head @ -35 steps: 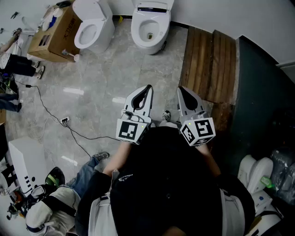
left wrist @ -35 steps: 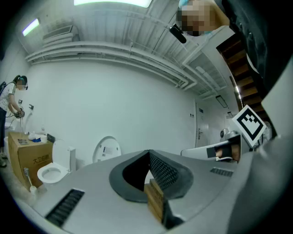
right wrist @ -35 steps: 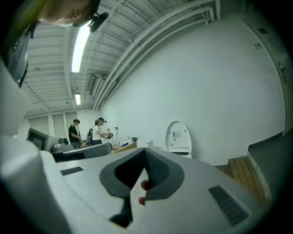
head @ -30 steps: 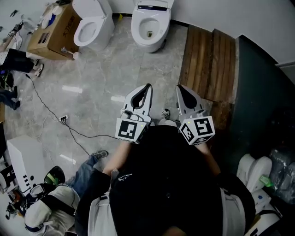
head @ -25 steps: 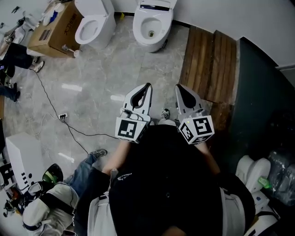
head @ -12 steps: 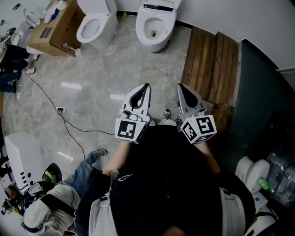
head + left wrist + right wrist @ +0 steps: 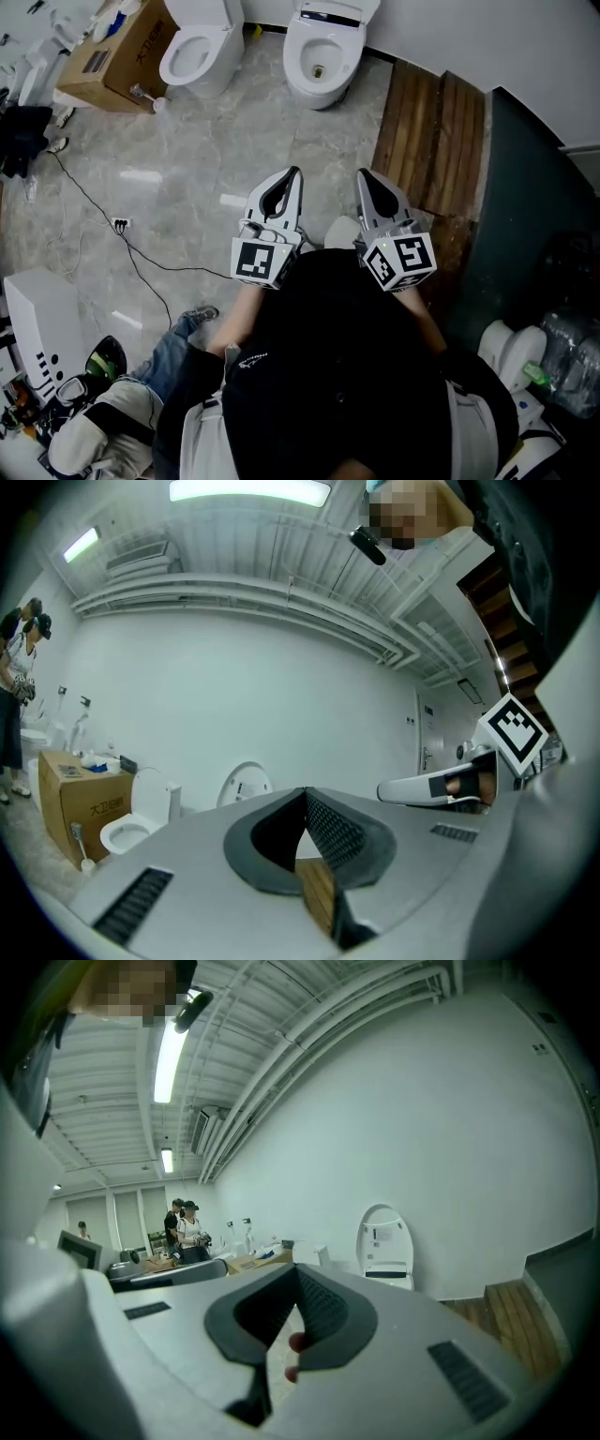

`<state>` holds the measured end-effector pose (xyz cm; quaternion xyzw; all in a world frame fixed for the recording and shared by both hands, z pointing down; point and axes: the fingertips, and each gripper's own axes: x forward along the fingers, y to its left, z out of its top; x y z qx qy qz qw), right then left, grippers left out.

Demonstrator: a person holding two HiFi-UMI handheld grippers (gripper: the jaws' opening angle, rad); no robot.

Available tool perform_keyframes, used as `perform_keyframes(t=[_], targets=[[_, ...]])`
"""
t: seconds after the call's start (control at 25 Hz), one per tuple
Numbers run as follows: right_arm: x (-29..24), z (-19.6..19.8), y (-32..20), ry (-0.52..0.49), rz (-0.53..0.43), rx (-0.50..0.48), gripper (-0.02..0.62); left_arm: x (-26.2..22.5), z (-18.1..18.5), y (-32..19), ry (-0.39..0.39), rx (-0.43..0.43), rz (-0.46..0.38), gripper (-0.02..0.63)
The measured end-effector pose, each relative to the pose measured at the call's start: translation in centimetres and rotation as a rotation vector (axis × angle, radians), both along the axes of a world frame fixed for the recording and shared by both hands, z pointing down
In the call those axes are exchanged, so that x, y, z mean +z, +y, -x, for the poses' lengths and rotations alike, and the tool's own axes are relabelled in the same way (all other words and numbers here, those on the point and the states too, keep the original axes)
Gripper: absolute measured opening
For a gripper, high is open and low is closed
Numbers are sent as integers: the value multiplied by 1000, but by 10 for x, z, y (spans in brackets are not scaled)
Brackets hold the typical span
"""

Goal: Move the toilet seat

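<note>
A: Right, both claws are up in front of the person's chest, side by side and apart. The left gripper (image 7: 294, 172) is clenched, pads pressed tip to tip with nothing between them.

B: Same on the other side. The right gripper (image 7: 362, 175) is clamped tight and empty too, nose tipped a touch downward. Both point toward the far wall.

A: And where is the toilet seat (image 7: 300, 54)?

B: At the far edge of the floor (image 7: 234, 150), on the right-hand toilet (image 7: 323, 84) of the two standing against the wall. The seat looks to lie flat round the bowl, though I can't be sure from up here. The raised lid (image 7: 383, 1238) stands upright against the wall behind it.

A: Both claws are well apart from it, with open marble floor in between.

B: The second toilet (image 7: 197, 56) stands just to its left, bowl uncovered as well. Beside that, toward the far left corner, there's a cardboard box (image 7: 111, 52) with a toilet brush (image 7: 142, 94) leaning at its near side.

A: On the right edge of the floor, wooden planks (image 7: 436, 131) run from the wall back toward the person, just beside the right-hand toilet.

B: A black cable (image 7: 103, 234) snakes over the left part of the floor, and a seated person's leg (image 7: 178, 342) shows at the near left corner.

A: From the right gripper view, two people (image 7: 185, 1227) are standing far off to the left.
</note>
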<state>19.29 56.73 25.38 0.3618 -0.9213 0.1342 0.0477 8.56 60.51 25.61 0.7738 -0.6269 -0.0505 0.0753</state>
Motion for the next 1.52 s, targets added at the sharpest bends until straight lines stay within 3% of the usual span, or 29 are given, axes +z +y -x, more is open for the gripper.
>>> perform_keyframes(t=[0.36,0.76,1.16,1.52], targets=[[-1,28,-9,25,-15,-26,14,3,28,-12,1,-16,12,9],[13,45,-60,22,35,-27,14,12,45,-51,4,-26,42,9],[30,55,-145,26,75,-25,14,19,57,-136,-3,-19,62,9],[34,54,-253,16,86,-27,14,13,61,-241,-53,-16,66,9]])
